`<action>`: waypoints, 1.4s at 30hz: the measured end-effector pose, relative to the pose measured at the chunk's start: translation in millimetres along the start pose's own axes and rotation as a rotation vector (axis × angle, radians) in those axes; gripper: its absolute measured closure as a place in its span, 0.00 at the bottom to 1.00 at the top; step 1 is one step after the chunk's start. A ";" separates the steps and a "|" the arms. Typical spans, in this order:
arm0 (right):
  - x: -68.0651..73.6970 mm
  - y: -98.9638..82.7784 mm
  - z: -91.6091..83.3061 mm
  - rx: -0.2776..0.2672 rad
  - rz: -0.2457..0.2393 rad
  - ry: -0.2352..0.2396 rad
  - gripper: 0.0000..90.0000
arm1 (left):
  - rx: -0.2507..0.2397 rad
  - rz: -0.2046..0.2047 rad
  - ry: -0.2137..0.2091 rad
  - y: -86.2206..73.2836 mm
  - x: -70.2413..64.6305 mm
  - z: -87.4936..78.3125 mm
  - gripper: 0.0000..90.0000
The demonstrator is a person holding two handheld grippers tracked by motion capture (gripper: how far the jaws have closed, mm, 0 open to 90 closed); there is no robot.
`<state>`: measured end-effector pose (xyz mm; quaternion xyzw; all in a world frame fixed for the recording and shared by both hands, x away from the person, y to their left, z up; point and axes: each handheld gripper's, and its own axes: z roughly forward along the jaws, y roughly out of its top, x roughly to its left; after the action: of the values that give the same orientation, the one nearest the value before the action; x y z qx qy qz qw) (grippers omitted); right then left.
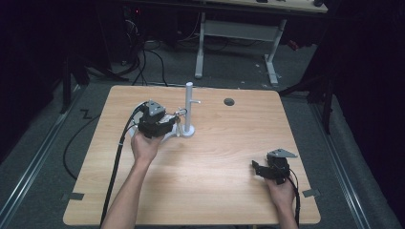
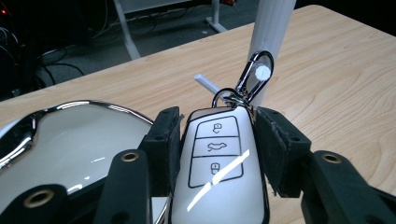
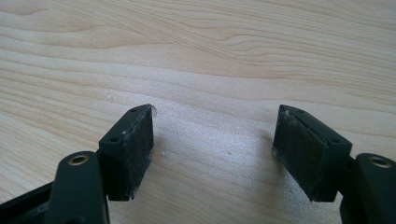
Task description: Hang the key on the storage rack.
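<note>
One hand-held gripper, the left, clamps a key fob whose clip sits on the stand's peg, so release likely comes next.

We take this for a lab or test room. A pale wooden table stands on grey carpet amid dark surroundings. Black cables trail across the far floor, beside the white legs of a far desk. Floor rails run along the left.
</note>
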<state>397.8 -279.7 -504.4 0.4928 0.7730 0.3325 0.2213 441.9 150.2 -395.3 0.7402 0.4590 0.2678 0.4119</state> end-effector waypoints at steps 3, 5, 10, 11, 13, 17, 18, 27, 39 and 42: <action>0.0 0.0 0.0 0.000 0.000 0.000 0.32 | 0.009 0.001 -0.003 -2.9 -1.9 2.9 0.58; 0.0 0.0 0.0 0.000 0.000 0.000 0.32 | 0.010 0.001 -0.005 -3.9 -3.1 4.2 0.58; -0.1 0.0 0.1 -0.001 -0.002 0.000 0.32 | 0.014 -0.009 -0.009 -6.0 -5.2 6.8 0.58; -0.1 0.0 0.1 0.000 -0.002 0.000 0.32 | 0.016 -0.007 -0.010 -6.3 -6.2 7.7 0.58; 0.0 0.0 0.0 0.000 0.000 0.000 0.32 | 0.017 -0.004 -0.014 -6.6 -7.9 9.2 0.58; 0.0 0.0 0.0 0.000 0.000 0.000 0.32 | 0.018 -0.011 -0.014 -7.1 -9.2 10.2 0.58; 0.0 0.0 0.0 0.000 0.000 0.000 0.32 | 0.018 -0.011 -0.014 -7.1 -9.2 10.2 0.58; 0.0 0.0 0.0 0.000 0.000 0.000 0.32 | 0.008 -0.048 -0.026 -11.7 -8.8 10.2 0.57; 0.0 0.0 0.1 0.000 -0.001 -0.001 0.32 | 0.013 -0.065 -0.026 -16.3 -11.3 18.8 0.57; 0.0 0.0 0.1 -0.001 -0.001 0.000 0.32 | 0.018 -0.052 -0.024 -16.8 -13.5 20.3 0.57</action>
<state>397.9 -279.7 -504.5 0.4925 0.7731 0.3326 0.2218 444.0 134.6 -420.4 0.7349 0.4756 0.2438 0.4175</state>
